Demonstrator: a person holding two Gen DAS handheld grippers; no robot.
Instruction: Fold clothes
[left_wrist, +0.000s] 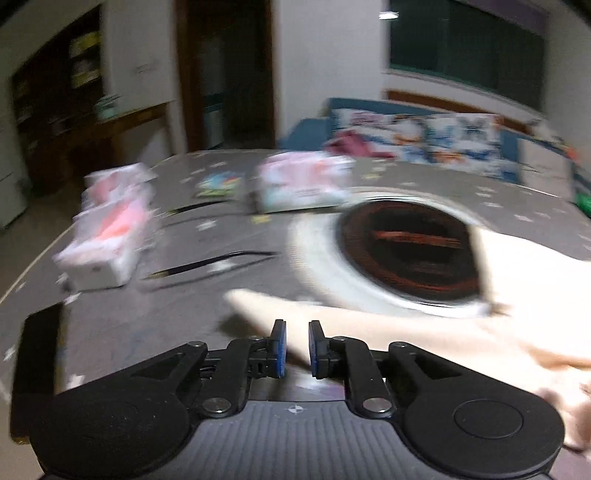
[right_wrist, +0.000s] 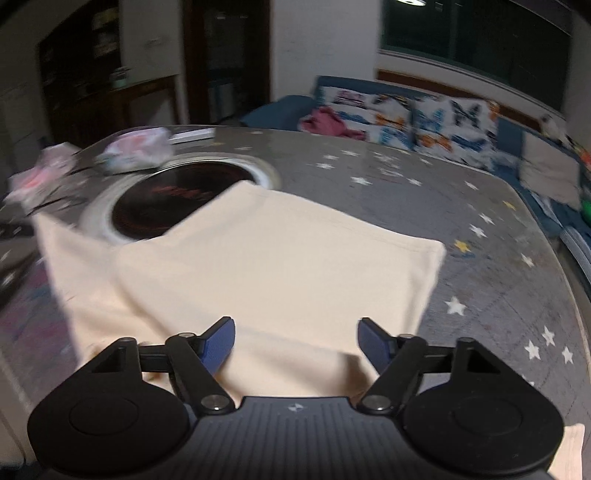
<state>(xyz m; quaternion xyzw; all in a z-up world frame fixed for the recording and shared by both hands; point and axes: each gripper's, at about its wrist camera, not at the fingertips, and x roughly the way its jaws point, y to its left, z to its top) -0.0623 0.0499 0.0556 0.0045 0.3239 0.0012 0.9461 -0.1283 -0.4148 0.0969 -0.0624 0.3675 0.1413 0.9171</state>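
Observation:
A cream garment (right_wrist: 280, 258) lies partly folded on a grey star-patterned table (right_wrist: 480, 295), its far corner over a round black cooktop (right_wrist: 173, 206). My right gripper (right_wrist: 297, 343) is open, its blue pads spread wide just above the garment's near edge. In the left wrist view the same cream garment (left_wrist: 406, 332) stretches from the right toward my left gripper (left_wrist: 296, 347). Its blue pads stand a narrow gap apart with a strip of the cloth's edge between them. The view is blurred.
Tissue packs (left_wrist: 110, 236) and a pink-white pack (left_wrist: 303, 184) sit on the far left of the table, with black pens (left_wrist: 210, 264). The cooktop (left_wrist: 410, 254) is set in the table. A blue sofa with patterned cushions (right_wrist: 406, 118) stands behind.

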